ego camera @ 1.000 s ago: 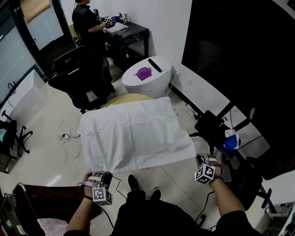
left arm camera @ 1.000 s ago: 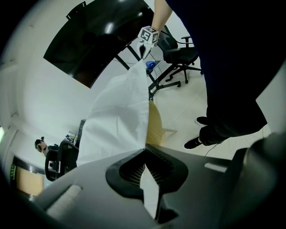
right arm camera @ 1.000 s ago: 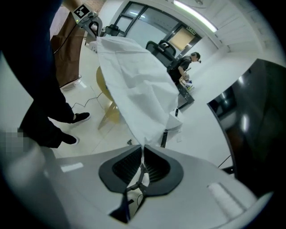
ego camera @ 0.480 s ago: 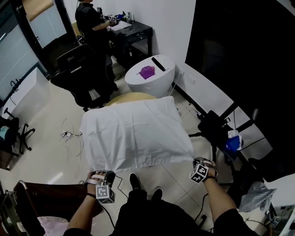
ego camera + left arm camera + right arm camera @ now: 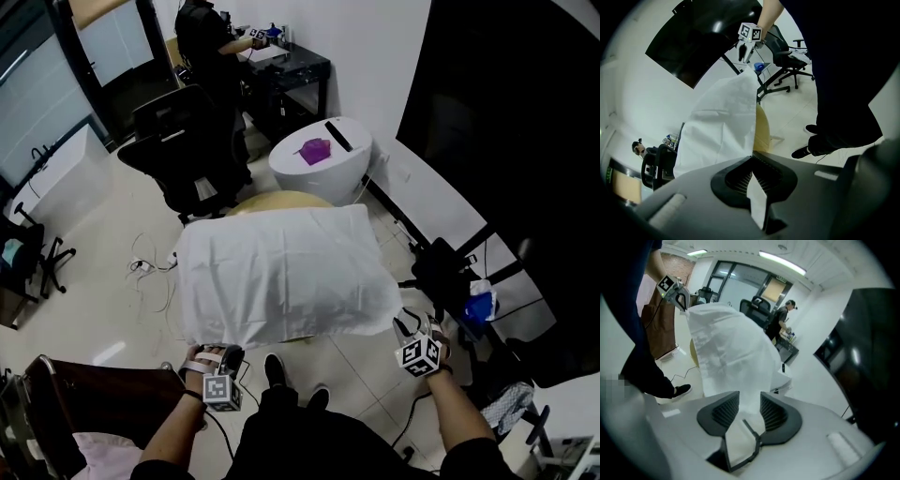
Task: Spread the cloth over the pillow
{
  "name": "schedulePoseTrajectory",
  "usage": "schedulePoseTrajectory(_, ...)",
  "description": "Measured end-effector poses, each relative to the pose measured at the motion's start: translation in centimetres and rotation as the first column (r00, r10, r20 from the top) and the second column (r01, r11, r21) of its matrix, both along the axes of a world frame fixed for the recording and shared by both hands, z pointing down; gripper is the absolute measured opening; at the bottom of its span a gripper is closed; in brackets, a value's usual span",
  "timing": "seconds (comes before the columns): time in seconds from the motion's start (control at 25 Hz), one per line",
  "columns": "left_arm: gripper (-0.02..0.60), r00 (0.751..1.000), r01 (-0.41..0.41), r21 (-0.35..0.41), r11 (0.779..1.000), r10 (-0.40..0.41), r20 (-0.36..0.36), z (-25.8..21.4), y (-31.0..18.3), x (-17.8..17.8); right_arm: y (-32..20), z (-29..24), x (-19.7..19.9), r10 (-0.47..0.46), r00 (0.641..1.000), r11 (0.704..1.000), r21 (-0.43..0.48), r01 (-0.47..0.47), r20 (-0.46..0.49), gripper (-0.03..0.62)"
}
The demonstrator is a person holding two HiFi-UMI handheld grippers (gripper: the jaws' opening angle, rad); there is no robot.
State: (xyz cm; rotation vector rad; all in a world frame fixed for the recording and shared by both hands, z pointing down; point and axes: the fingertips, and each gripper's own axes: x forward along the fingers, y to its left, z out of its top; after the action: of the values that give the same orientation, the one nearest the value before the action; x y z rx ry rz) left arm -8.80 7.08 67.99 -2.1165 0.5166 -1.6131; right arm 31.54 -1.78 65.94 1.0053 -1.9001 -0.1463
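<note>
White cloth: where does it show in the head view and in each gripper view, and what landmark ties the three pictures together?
Head view: the white cloth fills the centre, draped flat.
Left gripper view: the cloth is a tall band from bottom centre to upper middle.
Right gripper view: the cloth sits at centre, widening toward the upper left.
Shared landmark: the standing person in black, beyond the cloth's far end in all three.

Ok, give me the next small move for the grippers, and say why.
Probably open the left gripper to let its corner go. The cloth already lies spread. The right gripper has just been opening its jaws, with the cloth edge loose between them, while the left's jaws are shut on the cloth.
</note>
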Motion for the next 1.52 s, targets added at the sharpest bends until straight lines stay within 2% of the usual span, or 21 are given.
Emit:
schedulePoseTrajectory(0.16, 0.000, 1.000, -0.002, -0.001, 1.000, 0.002, 0.001, 0.5, 0.1, 0.2, -3.6, -8.4, -5.9, -0.098, 0.994, 0.981, 0.174, 0.088, 0.050, 0.150)
schedulePoseTrajectory(0.28, 0.000, 1.000, 0.003, -0.010, 1.000, -0.003, -0.010, 0.7, 0.2, 0.4, -5.6, -12.7, -10.7, -0.170, 0.975, 0.965, 0.222, 0.136, 0.143, 0.150)
schedulePoseTrajectory(0.36, 0.000, 1.000, 0.012, -0.012, 1.000, -0.012, -0.018, 0.7, 0.1, 0.5, -5.9, -13.6, -15.0, -0.239, 0.952, 0.958, 0.204, 0.200, 0.190, 0.150)
schedulePoseTrajectory(0.48, 0.000, 0.999, 0.027, -0.016, 1.000, -0.028, -0.032, 0.8, 0.0, 0.5, -5.4, -12.5, -21.9, -0.356, 0.911, 0.931, 0.161, 0.327, 0.207, 0.150)
schedulePoseTrajectory(0.6, 0.000, 0.998, 0.038, -0.014, 0.999, -0.038, -0.042, 1.0, -0.1, 0.3, -4.7, -9.6, -27.5, -0.427, 0.878, 0.904, 0.099, 0.416, 0.218, 0.150)
schedulePoseTrajectory(0.72, 0.000, 0.996, 0.060, -0.019, 0.998, -0.061, -0.069, 0.9, -0.2, 0.3, -4.2, -5.5, -31.0, -0.484, 0.858, 0.873, 0.032, 0.486, 0.174, 0.149)
schedulePoseTrajectory(0.84, 0.000, 0.993, 0.069, -0.008, 0.998, -0.069, -0.096, 1.2, -0.5, 0.4, -4.4, -1.9, -32.5, -0.490, 0.859, 0.863, -0.053, 0.502, 0.151, 0.149)
schedulePoseTrajectory(1.0, 0.002, 0.991, 0.084, -0.003, 0.996, -0.084, -0.108, 1.7, -0.7, -0.3, -5.5, 0.9, -32.9, -0.425, 0.891, 0.884, -0.138, 0.447, 0.162, 0.149)
schedulePoseTrajectory(1.2, 0.036, 0.978, 0.131, -0.007, 0.991, -0.130, -0.164, 0.8, -0.5, -1.0, -6.1, 1.8, -33.0, -0.406, 0.900, 0.894, -0.138, 0.427, 0.157, 0.149)
schedulePoseTrajectory(1.36, 0.063, 0.961, 0.183, 0.022, 0.983, -0.174, -0.214, -1.1, -0.1, -2.4, -6.6, 1.7, -33.0, -0.392, 0.906, 0.900, -0.138, 0.414, 0.161, 0.149)
schedulePoseTrajectory(1.52, 0.071, 0.932, 0.294, 0.046, 0.955, -0.276, -0.236, -1.8, 0.2, -6.4, -6.9, 1.4, -33.0, -0.383, 0.910, 0.904, -0.140, 0.405, 0.159, 0.149)
